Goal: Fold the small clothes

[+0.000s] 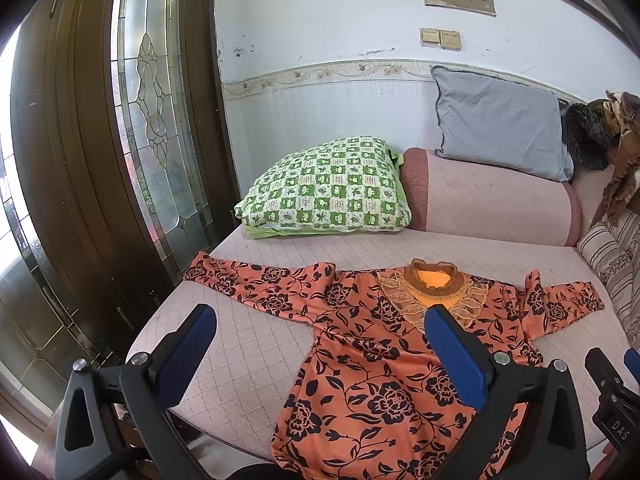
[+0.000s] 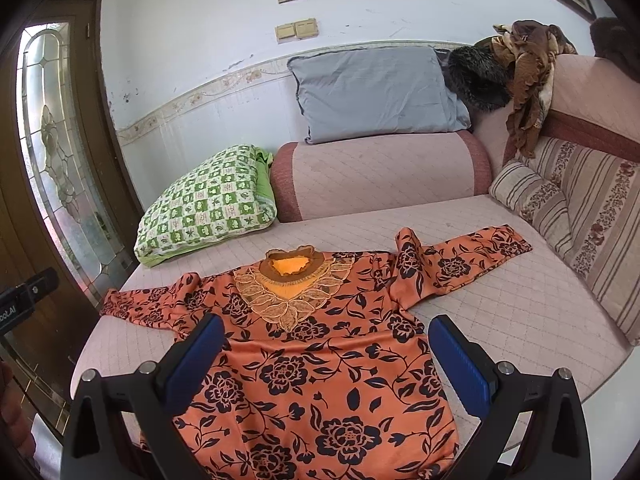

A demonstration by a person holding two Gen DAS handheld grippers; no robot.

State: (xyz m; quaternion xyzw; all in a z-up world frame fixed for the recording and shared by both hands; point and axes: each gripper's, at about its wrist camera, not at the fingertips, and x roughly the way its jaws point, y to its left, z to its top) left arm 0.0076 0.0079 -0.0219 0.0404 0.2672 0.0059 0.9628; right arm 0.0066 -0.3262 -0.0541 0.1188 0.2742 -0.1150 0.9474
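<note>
Orange blouse with black roses and vines lies flat, front up, on the quilted pink sofa seat — both sleeves spread out, the right one creased near its shoulder, and a leaf-shaped lace yoke below a brown ruffled collar. Left gripper and right gripper hover above it, blue-padded jaws wide and empty.

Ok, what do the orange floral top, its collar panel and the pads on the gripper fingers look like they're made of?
Orange black-flowered top: thin, soft woven or knit fabric, slightly sheeny; it lies limp with shallow wrinkles. Leaf-shaped collar panel: looks like sheer embroidered lace with corded edges, the brown neckband ribbed. Blue finger pads: matte, finely ridged, probably rubber or soft plastic, on black hard-plastic fingers. Both grippers, left and right, are open.
</note>
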